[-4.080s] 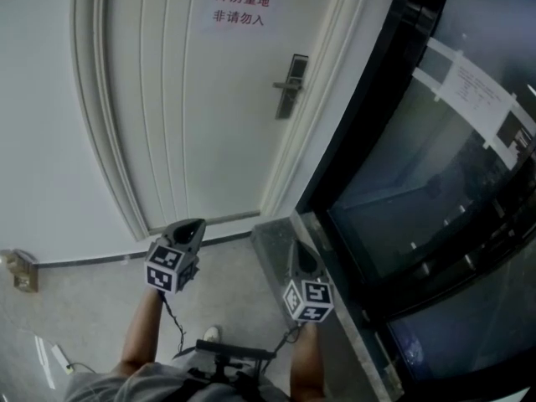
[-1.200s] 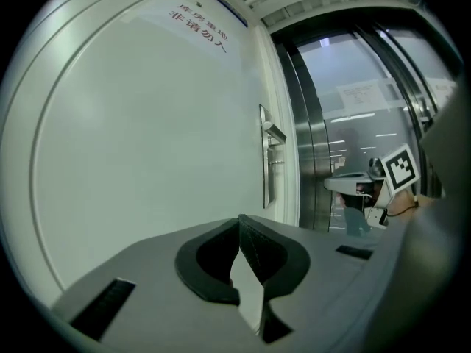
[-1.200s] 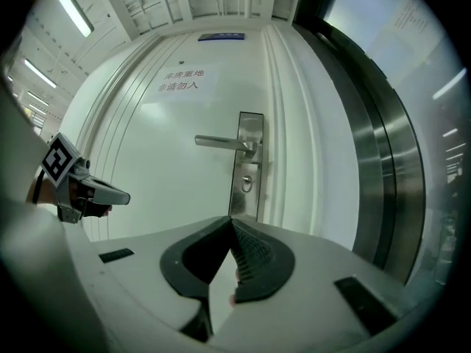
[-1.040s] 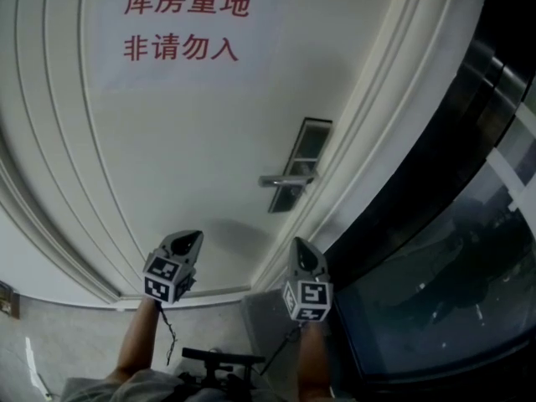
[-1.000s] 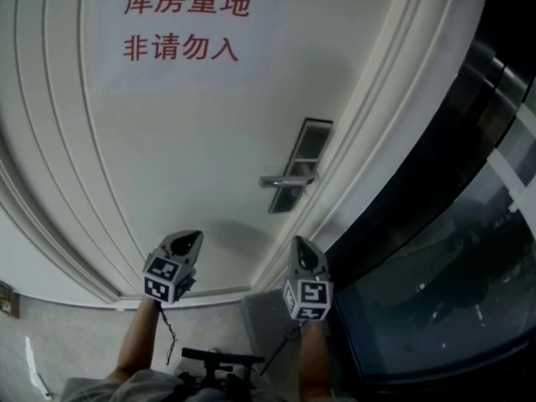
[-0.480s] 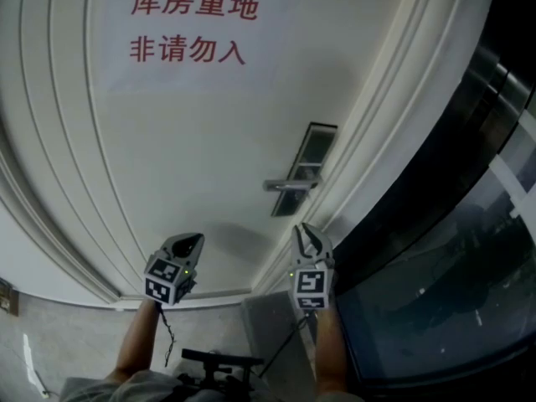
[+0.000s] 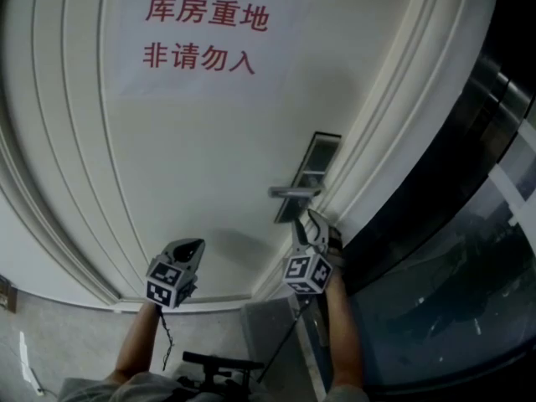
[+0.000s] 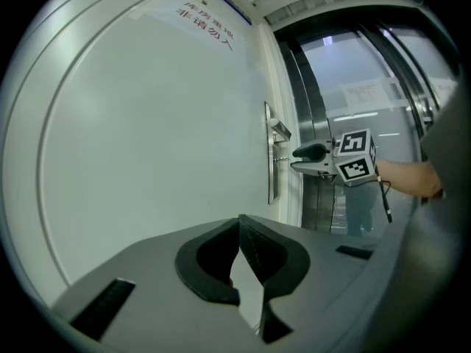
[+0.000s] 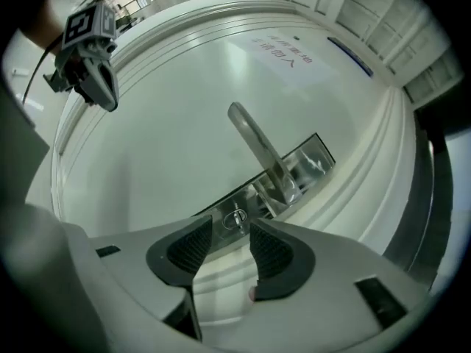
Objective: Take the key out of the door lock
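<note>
The door has smooth, matt white paint. Its lock plate and lever handle are shiny metal. The sign is paper. At 3 o'clock stands glossy dark glass.

Dark glass wall at right — pale speckled floor below.

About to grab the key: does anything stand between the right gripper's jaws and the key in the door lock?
Nothing visible. The right gripper, jaws just opened and empty, faces the small metal key in the steel lock plate; the silver lever handle sits higher.
</note>
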The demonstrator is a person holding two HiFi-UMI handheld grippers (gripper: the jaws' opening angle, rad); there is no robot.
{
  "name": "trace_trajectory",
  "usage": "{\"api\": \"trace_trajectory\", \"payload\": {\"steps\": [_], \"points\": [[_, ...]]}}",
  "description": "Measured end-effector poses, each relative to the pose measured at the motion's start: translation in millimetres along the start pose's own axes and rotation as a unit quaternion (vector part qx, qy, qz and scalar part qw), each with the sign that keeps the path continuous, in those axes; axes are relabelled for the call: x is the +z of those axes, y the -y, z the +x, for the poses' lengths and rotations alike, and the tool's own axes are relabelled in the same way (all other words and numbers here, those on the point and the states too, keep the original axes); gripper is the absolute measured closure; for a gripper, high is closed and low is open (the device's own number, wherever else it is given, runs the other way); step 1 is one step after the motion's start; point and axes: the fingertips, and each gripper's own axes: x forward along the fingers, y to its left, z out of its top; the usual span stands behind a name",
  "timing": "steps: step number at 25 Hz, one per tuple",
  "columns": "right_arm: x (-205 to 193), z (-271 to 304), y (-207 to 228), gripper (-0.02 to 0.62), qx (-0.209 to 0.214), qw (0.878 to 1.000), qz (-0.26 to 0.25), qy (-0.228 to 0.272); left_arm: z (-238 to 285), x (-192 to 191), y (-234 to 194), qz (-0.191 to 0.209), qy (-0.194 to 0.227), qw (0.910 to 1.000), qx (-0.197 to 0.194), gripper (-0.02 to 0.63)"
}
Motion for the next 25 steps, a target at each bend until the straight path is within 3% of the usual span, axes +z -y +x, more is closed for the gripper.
{"api": "trace_trajectory", "payload": {"steps": [4,15,22,25], "points": [[-1.0,10.2,2.7,0.422,-0.004,1.000,-0.029,-0.008,-2.5,0.3,-2.9,-0.002,0.002,1.0000,0.004,0.598],[-2.8,32.2,8.2,0.422,0.004,1.000,-0.025,-0.012,-2.9,2.0,-10.2,-0.003,0.005,0.9999,0.014,0.598],[-5.9,40.6,7.2,0.426,0.006,0.999,-0.050,-0.019,-1.1,2.2,-14.1,-0.007,0.004,0.9997,0.022,0.598],[-5.8,40.9,11.3,0.471,-0.003,0.998,-0.056,-0.016,0.4,1.2,-14.6,-0.010,0.004,0.9997,0.024,0.598]]}}
